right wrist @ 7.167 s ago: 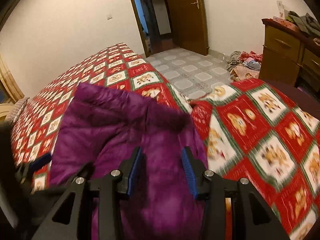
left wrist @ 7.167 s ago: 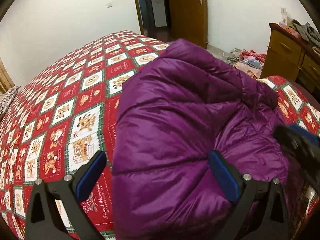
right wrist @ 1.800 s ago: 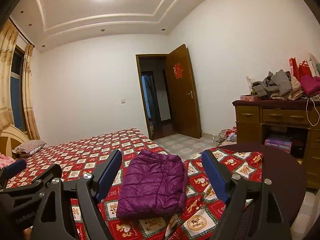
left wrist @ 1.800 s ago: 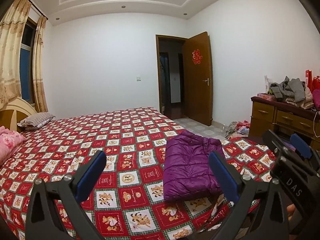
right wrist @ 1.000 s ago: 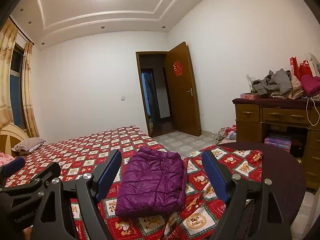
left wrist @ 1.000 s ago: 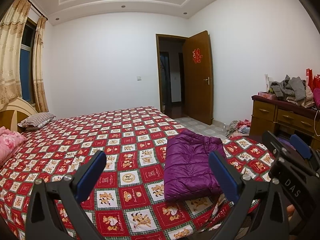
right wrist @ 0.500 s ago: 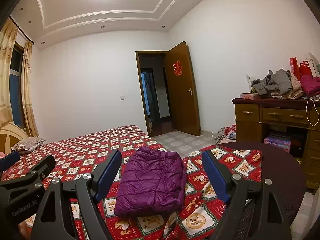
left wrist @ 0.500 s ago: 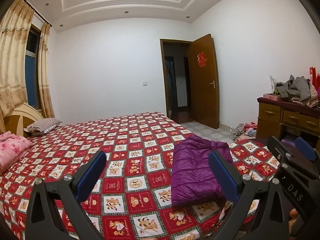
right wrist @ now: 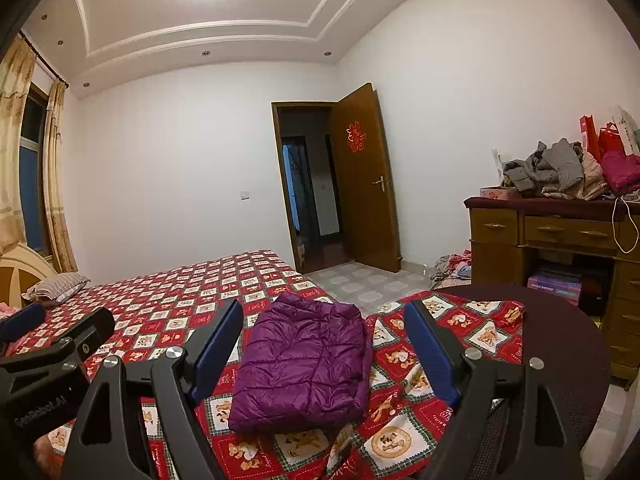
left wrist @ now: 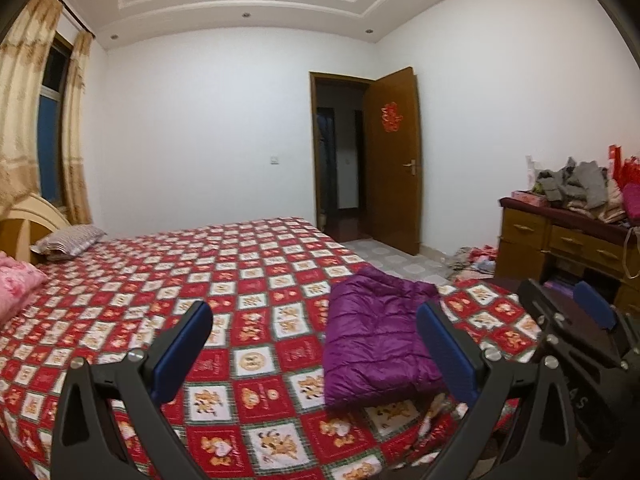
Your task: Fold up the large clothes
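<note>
Purple puffer jacket (right wrist: 304, 364) lies folded into a compact rectangle on the bedspread, near the foot corner of the bed, and neither of your tools touches it. Your right gripper (right wrist: 324, 350) hangs above and short of it, jaws spread wide with nothing between the blue pads (right wrist: 428, 354); the jacket shows through the gap, well beyond the fingertips. Your left gripper (left wrist: 316, 348) is likewise released, jaws wide and empty, with the jacket (left wrist: 380, 344) seen just inside its right finger and lying further off on the bed. Each tool appears in the other's view: the right one at the right edge of the left camera, the left one at the left edge of the right camera. Under the jacket, the red checked bedspread (left wrist: 224, 280) with bear motifs covers the whole bed; its corner drapes over a dark round surface (right wrist: 560, 332) on the right. At the head end sit a striped pillow (left wrist: 68, 240) and a pink cushion (left wrist: 18, 284). Beyond the bed, a brown door (right wrist: 364, 184) stands open onto a dark hallway. A wooden dresser (right wrist: 552, 236) against the right wall carries a heap of grey and pink clothes (right wrist: 560, 172), and more clothes (right wrist: 452, 268) lie on the tiled floor beside it.
</note>
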Available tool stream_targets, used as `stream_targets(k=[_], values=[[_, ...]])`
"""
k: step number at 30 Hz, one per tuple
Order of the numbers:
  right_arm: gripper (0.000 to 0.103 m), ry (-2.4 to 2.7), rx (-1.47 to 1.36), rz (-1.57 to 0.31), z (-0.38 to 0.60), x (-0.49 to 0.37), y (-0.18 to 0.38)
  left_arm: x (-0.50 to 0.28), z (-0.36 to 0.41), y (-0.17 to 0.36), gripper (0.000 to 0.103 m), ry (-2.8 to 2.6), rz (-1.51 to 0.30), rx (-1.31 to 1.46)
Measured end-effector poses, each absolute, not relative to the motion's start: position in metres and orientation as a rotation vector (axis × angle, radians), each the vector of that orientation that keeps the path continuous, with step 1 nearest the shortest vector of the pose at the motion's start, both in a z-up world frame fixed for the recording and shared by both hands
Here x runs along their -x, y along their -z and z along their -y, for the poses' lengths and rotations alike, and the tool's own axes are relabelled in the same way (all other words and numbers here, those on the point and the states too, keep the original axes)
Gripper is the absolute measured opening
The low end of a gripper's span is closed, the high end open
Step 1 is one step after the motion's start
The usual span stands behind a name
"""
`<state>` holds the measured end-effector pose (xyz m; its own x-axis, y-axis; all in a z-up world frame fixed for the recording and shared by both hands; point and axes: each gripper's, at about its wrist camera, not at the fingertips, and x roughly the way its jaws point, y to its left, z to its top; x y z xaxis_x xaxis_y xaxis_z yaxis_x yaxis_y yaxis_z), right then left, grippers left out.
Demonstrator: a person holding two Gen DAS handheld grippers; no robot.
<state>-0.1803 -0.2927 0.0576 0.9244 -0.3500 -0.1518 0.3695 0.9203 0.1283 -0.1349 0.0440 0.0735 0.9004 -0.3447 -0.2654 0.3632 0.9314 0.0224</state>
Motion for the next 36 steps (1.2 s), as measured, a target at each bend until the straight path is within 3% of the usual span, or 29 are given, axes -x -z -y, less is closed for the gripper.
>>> stream_targets(k=[36], values=[[0.083, 0.363, -0.159, -0.188, 0.292, 0.17, -0.05, 0.124, -0.036, -0.06, 0.103, 0.311, -0.312, -0.129]])
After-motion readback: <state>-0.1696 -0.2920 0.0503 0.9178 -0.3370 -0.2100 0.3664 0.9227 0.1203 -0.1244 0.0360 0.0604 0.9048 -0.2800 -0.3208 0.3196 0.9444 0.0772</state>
